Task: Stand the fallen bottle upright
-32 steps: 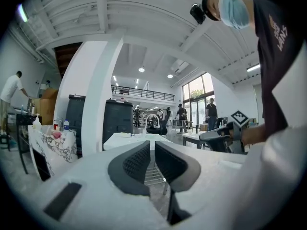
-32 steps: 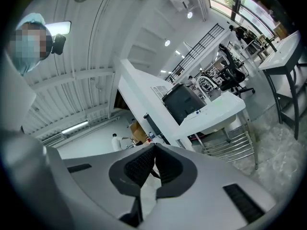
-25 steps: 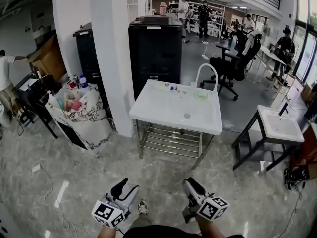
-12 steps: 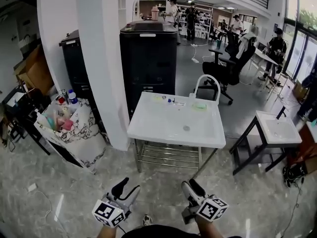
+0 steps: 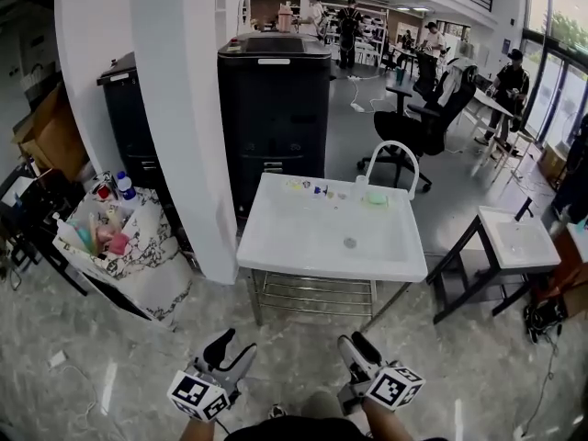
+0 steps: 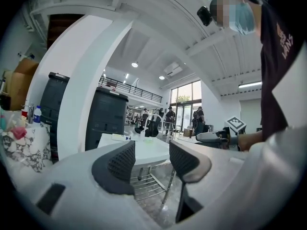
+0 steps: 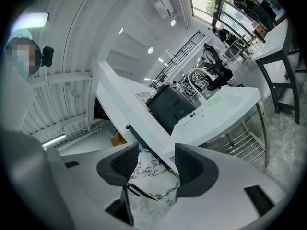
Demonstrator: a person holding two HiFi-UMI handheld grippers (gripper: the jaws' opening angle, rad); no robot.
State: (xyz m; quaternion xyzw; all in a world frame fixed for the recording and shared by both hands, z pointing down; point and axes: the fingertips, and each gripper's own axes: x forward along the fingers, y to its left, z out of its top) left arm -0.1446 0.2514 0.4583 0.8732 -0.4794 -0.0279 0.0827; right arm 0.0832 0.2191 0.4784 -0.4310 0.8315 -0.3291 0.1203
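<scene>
A white sink table [image 5: 276,246] stands a few steps ahead on a metal frame. At its back edge a small pale bottle [image 5: 302,185] lies on its side, next to tiny blue items and a green soap [image 5: 375,197]. In the left gripper view the bottle [image 6: 118,137] is small and far off. My left gripper [image 5: 235,345] and right gripper [image 5: 354,341] hover low in the head view, well short of the table. Both point level toward the table. Both are open, their jaws have just been opening, and nothing is between them [image 6: 152,159] [image 7: 157,164].
A white pillar [image 5: 184,108] and a black cabinet [image 5: 271,99] rise behind the table. A cloth-covered cart [image 5: 129,255] with bottles stands left. A second small sink stand [image 5: 519,242] is right. An office chair [image 5: 423,127] and people stand farther back.
The sink table has come a little nearer as both grippers travel toward it. The jaws of both grippers stand wider apart than before.
</scene>
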